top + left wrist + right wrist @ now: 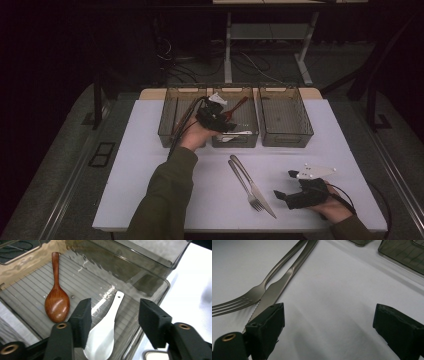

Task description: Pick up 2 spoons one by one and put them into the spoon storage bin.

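Note:
My left gripper [226, 124] hovers over the middle smoky plastic bin [235, 145], its jaws open. In the left gripper view a white ceramic spoon [105, 335] lies on the ribbed bin floor below the left gripper [113, 322], free of the pads. A brown wooden spoon [57, 302] lies beside it, to its left in that view. On the white table a metal fork [245, 185] and knife [256, 190] lie side by side. My right gripper [285, 184] rests open just right of them, with nothing between its jaws; in the right gripper view the knife [279, 285] and fork [249, 296] lie left of the right gripper [329, 322].
Three smoky bins stand in a row at the table's far side: a left bin [170, 120], the middle one, and a right bin [285, 117]. Dark floor, cables and a table frame lie beyond the far edge.

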A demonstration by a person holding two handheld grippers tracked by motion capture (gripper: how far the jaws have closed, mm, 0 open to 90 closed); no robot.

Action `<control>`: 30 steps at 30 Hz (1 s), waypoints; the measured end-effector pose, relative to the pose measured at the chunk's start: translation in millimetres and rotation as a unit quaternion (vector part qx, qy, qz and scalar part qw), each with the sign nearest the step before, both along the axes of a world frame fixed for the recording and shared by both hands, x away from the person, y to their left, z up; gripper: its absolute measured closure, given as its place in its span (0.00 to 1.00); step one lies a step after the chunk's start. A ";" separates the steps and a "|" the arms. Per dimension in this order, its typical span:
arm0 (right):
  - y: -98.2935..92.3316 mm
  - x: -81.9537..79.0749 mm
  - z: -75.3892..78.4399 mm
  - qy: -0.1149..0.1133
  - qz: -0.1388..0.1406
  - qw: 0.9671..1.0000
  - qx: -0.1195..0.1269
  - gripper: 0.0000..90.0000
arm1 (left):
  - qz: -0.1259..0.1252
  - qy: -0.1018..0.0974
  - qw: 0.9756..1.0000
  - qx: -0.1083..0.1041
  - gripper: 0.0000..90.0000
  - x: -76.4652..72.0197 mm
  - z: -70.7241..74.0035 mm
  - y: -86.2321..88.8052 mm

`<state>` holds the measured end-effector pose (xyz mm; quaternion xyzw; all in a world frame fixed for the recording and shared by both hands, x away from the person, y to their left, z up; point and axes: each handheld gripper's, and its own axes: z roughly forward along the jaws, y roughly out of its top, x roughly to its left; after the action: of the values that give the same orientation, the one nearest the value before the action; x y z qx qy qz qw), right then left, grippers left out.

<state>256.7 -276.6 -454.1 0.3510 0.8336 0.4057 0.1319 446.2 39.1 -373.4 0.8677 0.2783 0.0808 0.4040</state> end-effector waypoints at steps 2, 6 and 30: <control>0.2 -0.1 0.1 0.000 0.001 1.000 -0.001 0.11 | 0.003 -0.002 1.000 -0.007 0.44 -3.4 0.3 3.4; 0.8 -0.1 0.0 0.001 0.000 1.000 -0.002 0.11 | 0.012 -0.001 1.000 -0.027 0.40 -12.2 1.3 11.7; 1.2 0.4 -0.4 0.000 -0.002 1.000 -0.005 0.11 | 0.018 -0.027 0.998 -0.045 0.24 -76.2 -5.2 59.2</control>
<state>257.1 -275.5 -454.5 0.3525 0.8346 0.4014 0.1343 370.0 98.3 -378.6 0.8411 0.2857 0.0990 0.4485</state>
